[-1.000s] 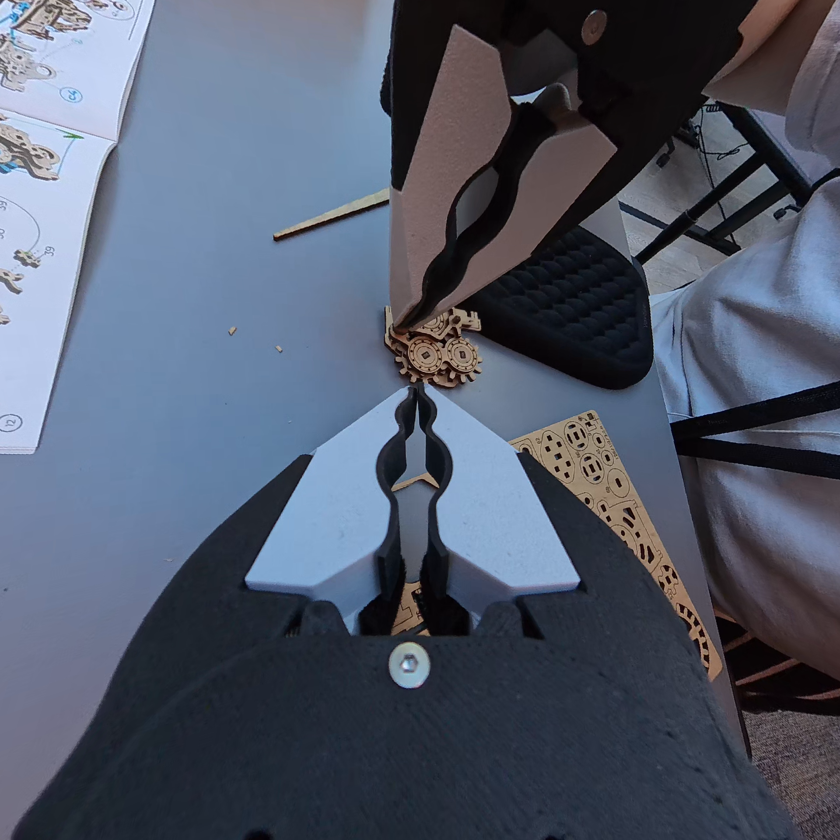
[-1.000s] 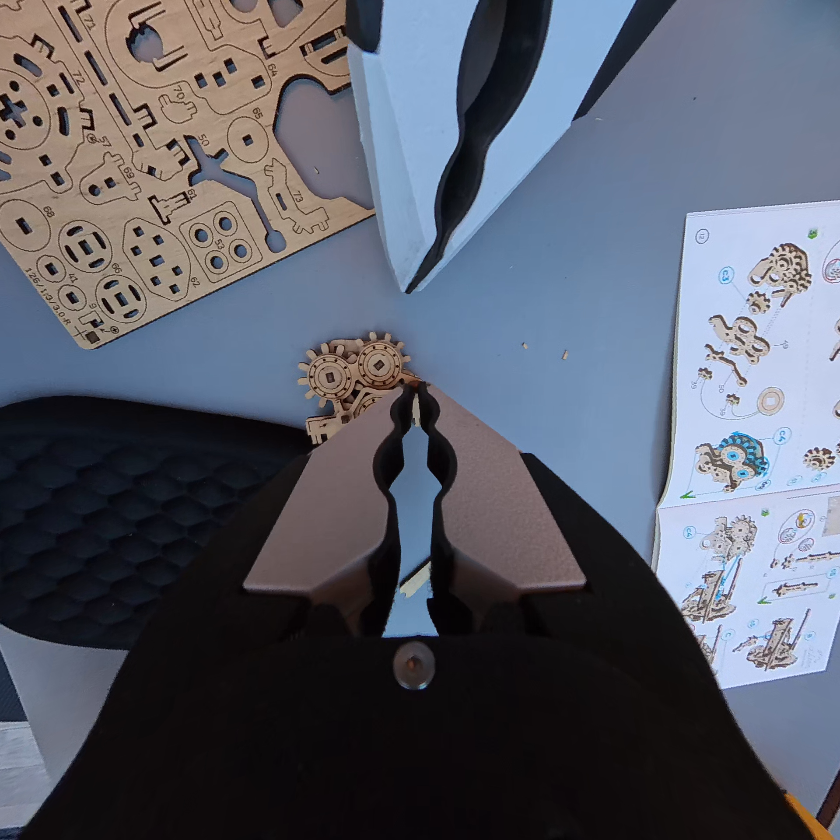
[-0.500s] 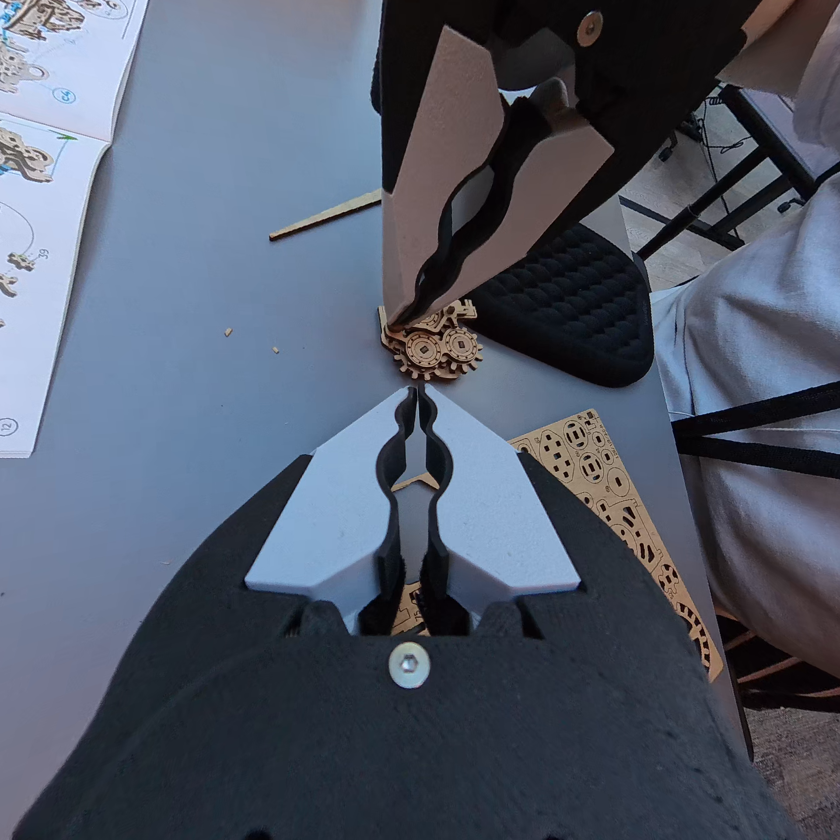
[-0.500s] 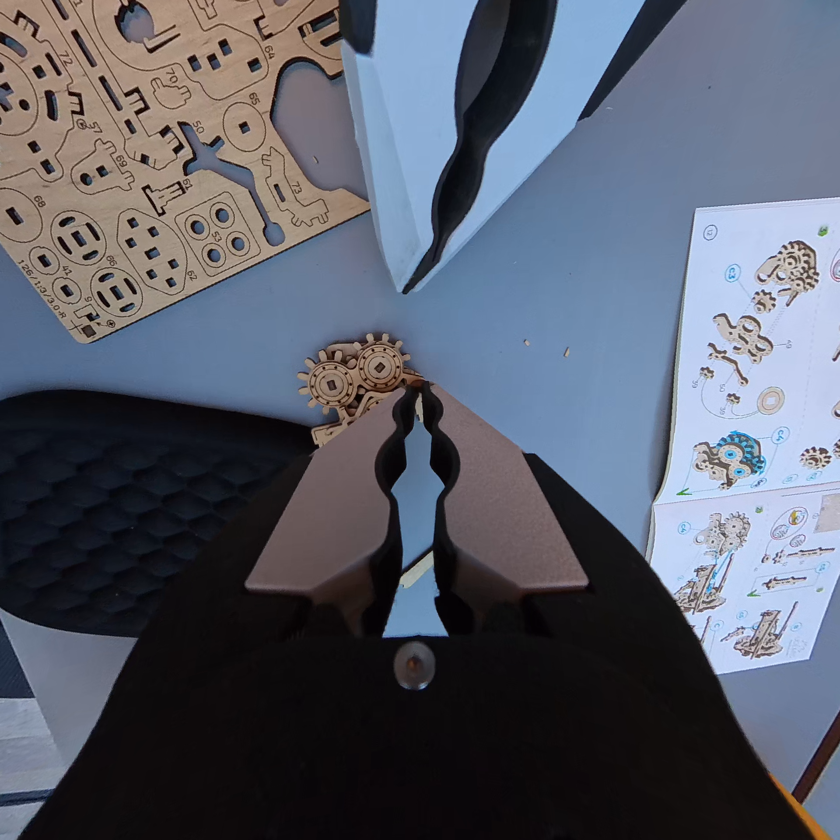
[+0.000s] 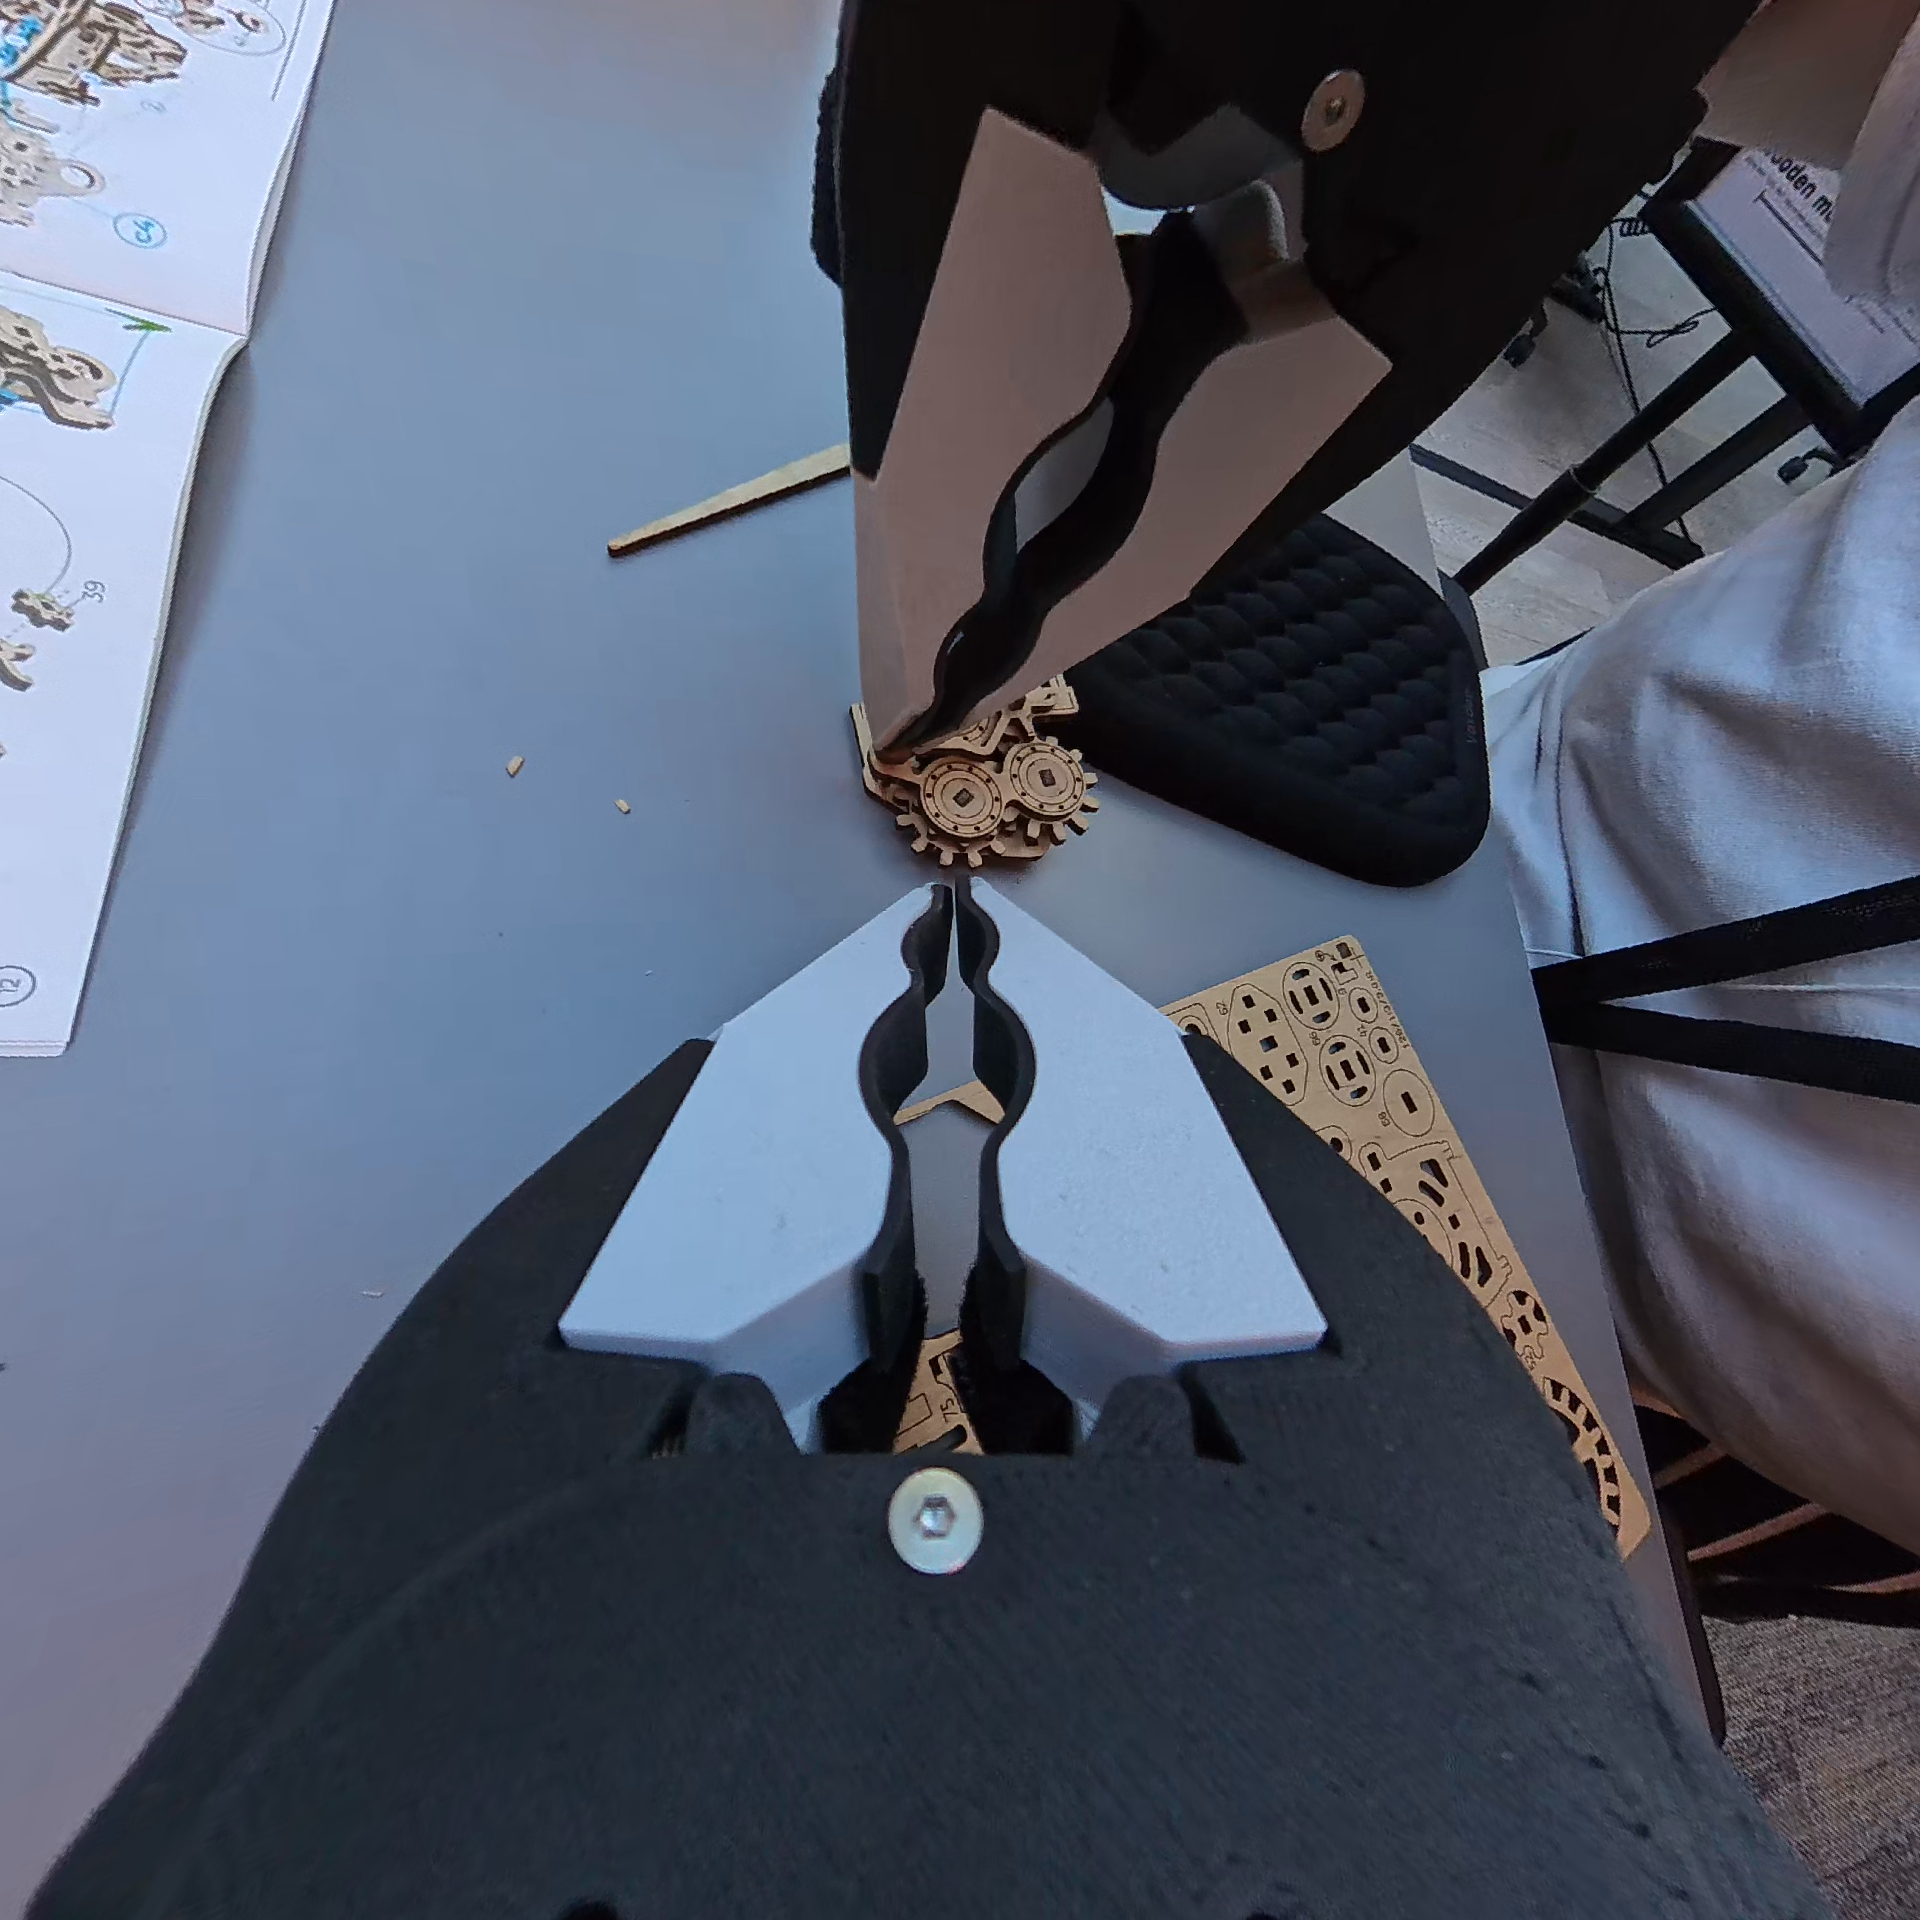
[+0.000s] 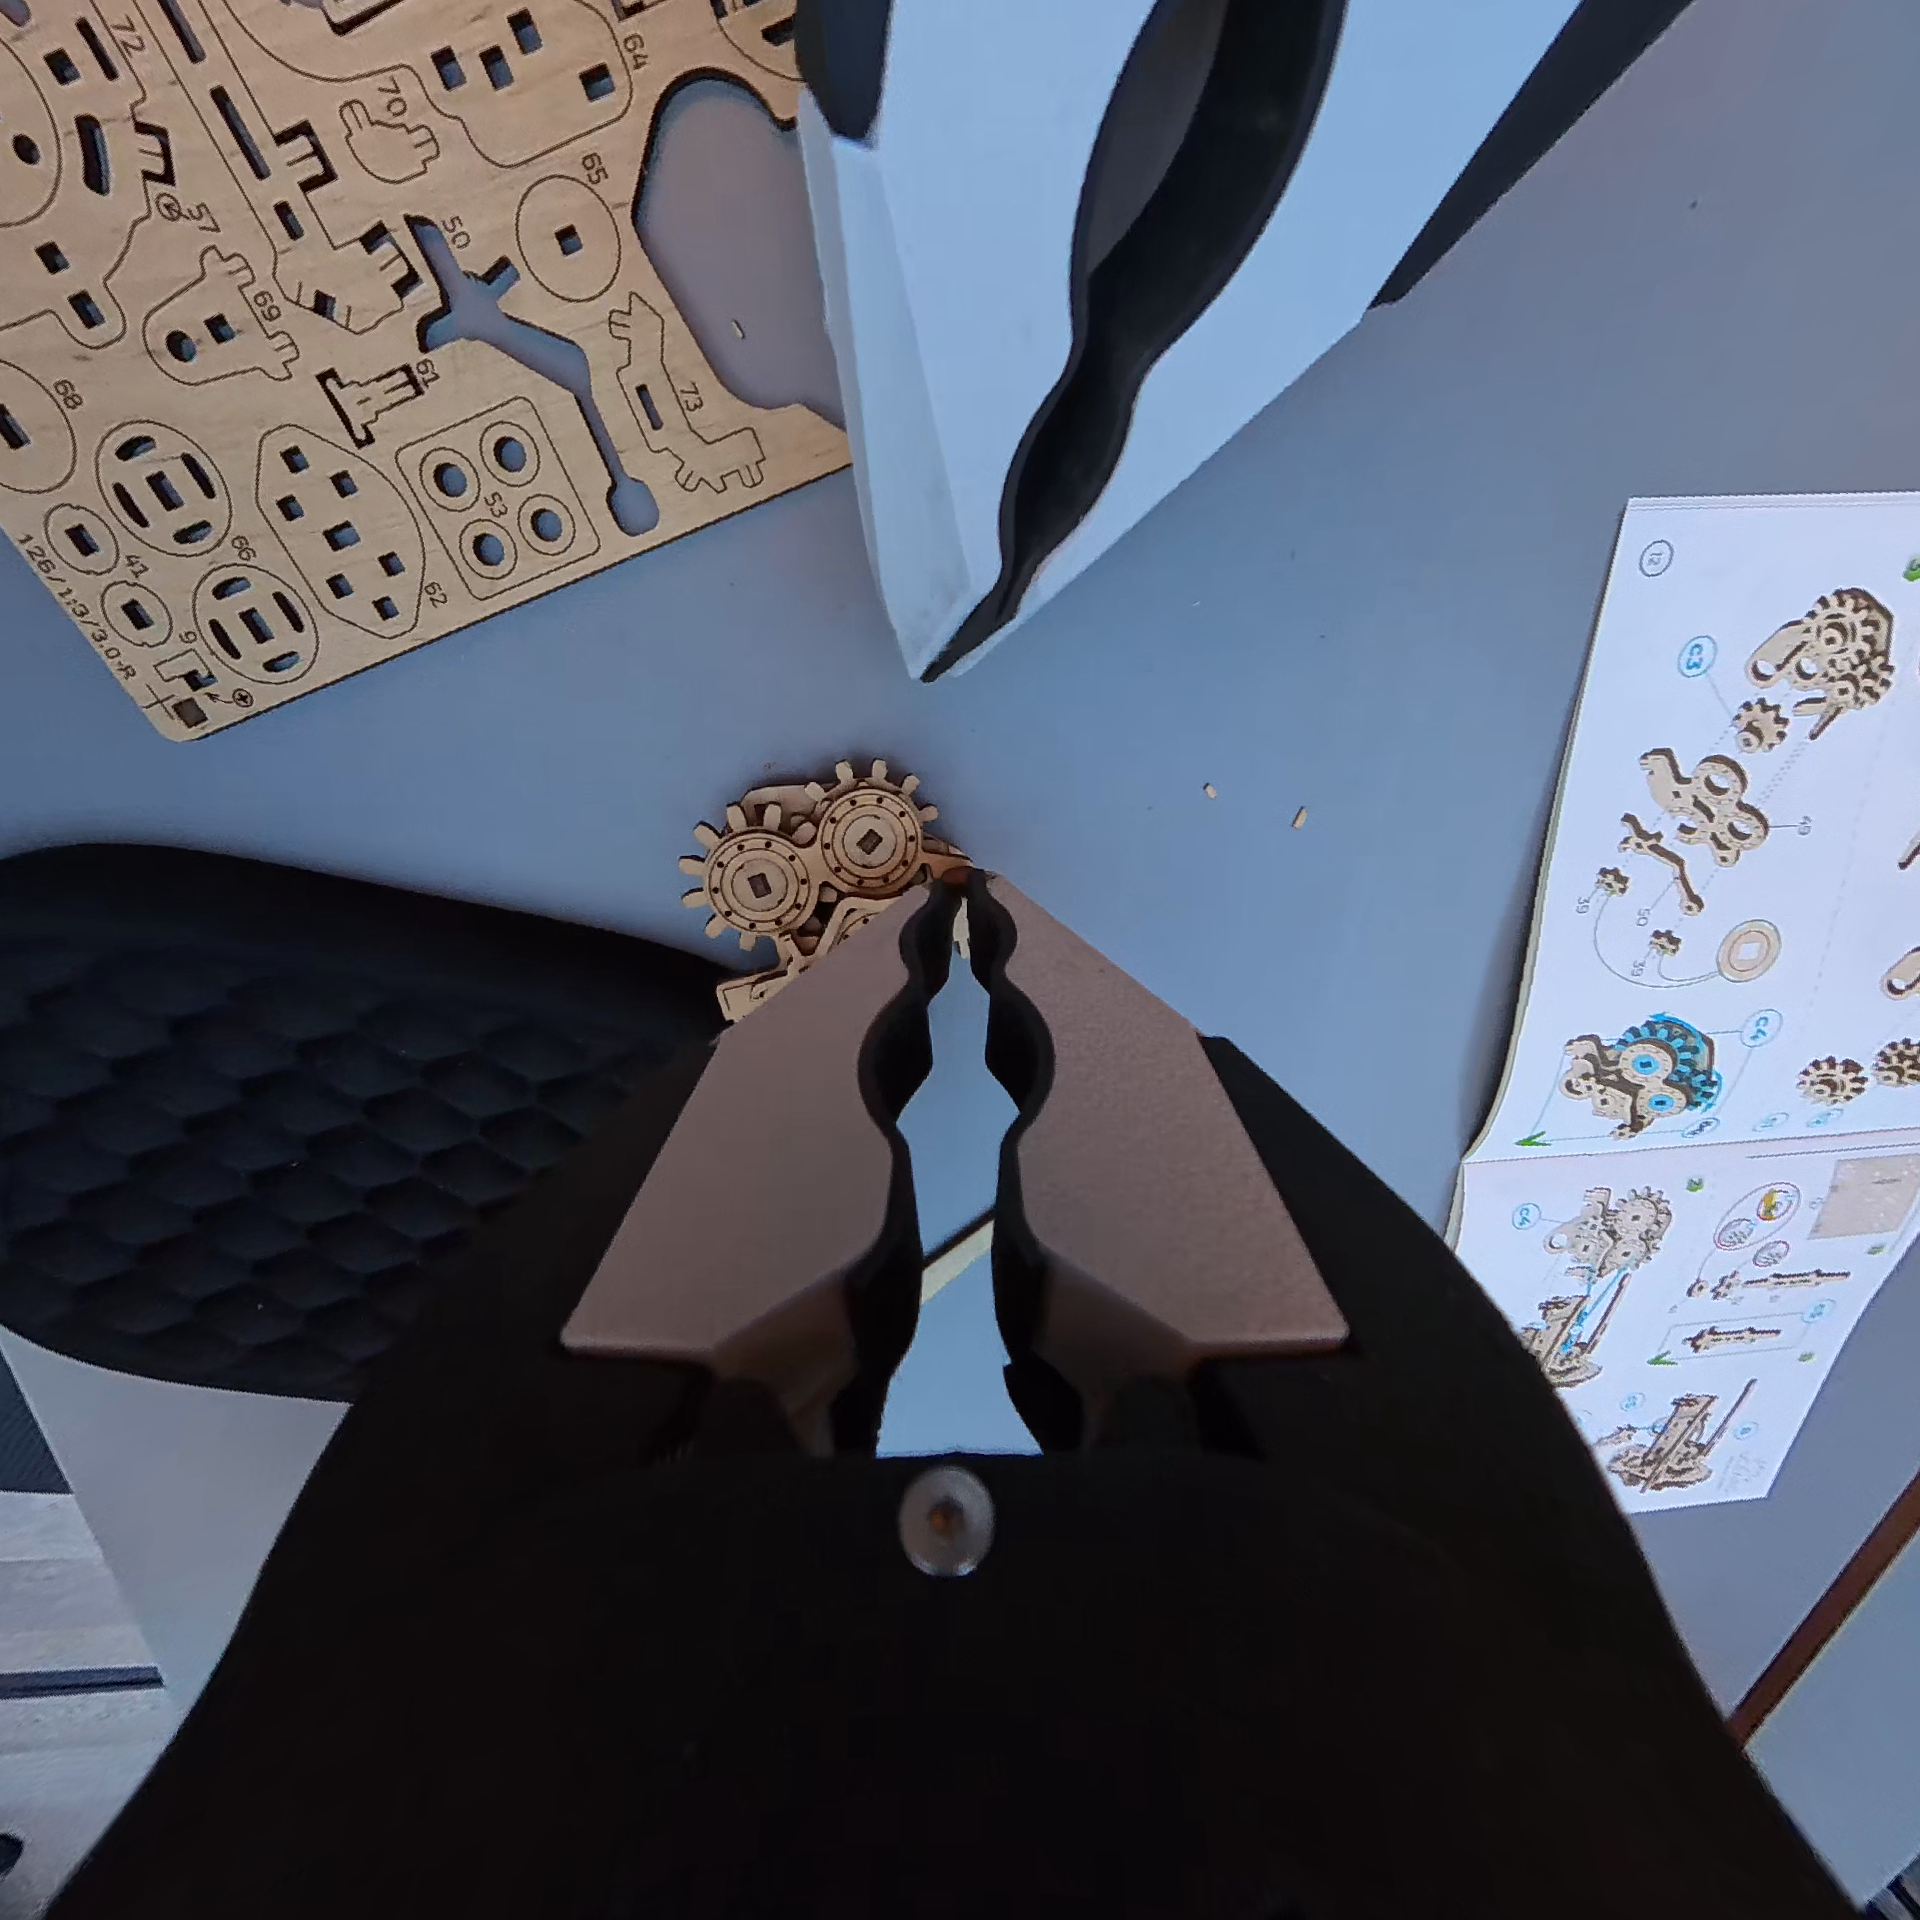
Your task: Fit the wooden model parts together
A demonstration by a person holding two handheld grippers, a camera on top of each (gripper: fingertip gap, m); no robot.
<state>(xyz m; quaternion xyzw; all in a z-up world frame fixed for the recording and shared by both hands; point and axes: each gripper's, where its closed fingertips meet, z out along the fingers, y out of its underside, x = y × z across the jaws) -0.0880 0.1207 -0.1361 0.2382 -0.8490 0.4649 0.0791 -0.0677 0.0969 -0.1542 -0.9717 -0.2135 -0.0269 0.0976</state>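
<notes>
Pinning gear assembly to table with our right tongs, tips nearly closed on its edge, steadying it. Left tongs shut, empty, hovering just short of gears.

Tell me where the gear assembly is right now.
The gear assembly lies on the grey table, mid-frame in both views, against the black mat, with the right gripper tips at its edge.

Bare table leftward; black pad crowding gear assembly rightward
</notes>
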